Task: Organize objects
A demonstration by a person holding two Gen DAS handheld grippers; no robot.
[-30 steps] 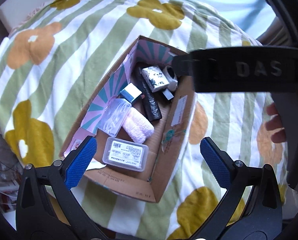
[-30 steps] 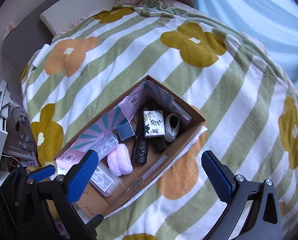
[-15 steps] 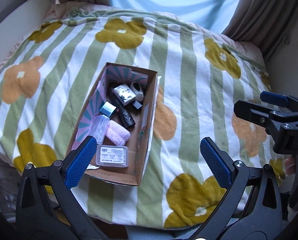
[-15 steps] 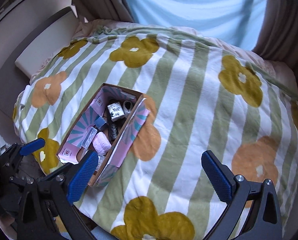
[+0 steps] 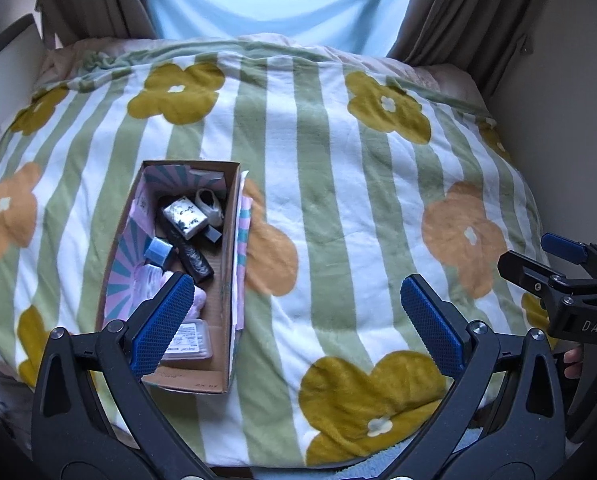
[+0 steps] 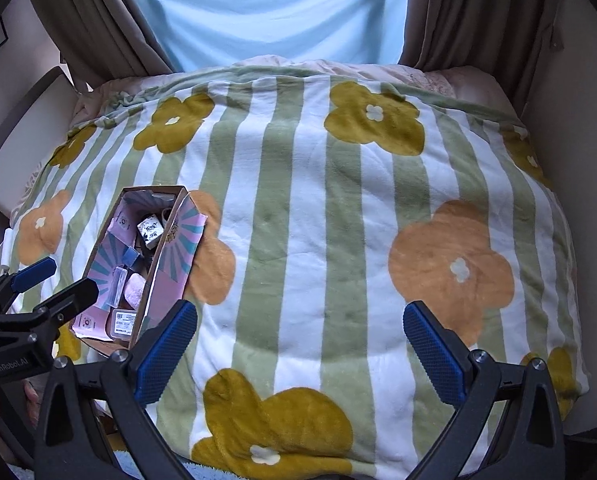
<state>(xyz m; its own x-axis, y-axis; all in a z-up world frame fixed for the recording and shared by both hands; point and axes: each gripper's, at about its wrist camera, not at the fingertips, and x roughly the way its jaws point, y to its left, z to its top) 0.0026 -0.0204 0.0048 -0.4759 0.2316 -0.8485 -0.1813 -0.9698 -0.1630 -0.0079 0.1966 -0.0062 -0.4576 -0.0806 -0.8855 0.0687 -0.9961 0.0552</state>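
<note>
Holding both grippers back from the bed as you are, you have nothing in either one: the left gripper (image 5: pixel 294 316) stands wide open and empty, and the right gripper (image 6: pixel 300 350) is spread just as wide, also empty.

Take the cardboard box (image 5: pixel 228 280) as your landmark. It sits on the flowered blanket (image 5: pixel 338 200), and the left gripper's near pad overlaps its near end in the left view. All the small things appear to be inside it, and none lies loose on the blanket, so the sorting looks close to done or else about to begin from the box.

If you go in, start at the near end. The clear plastic case (image 5: pixel 190 340) lies flat against the near wall, partly behind your pad; it looks hard and slick, so grip it across its short side. Just beyond it is the pink towel roll (image 5: pixel 200 300), soft and forgiving. Past that lies the black roll (image 5: pixel 192 256), slanted across the floor, with the blue-capped bottle (image 5: pixel 158 250) beside it against the patterned wall. At the far end the white patterned box (image 5: pixel 184 216) touches the white round piece (image 5: pixel 210 204).

Come down from above: the walls are tall and the box is light enough to slide. Steady the box rim with the right gripper if it shifts.
</note>
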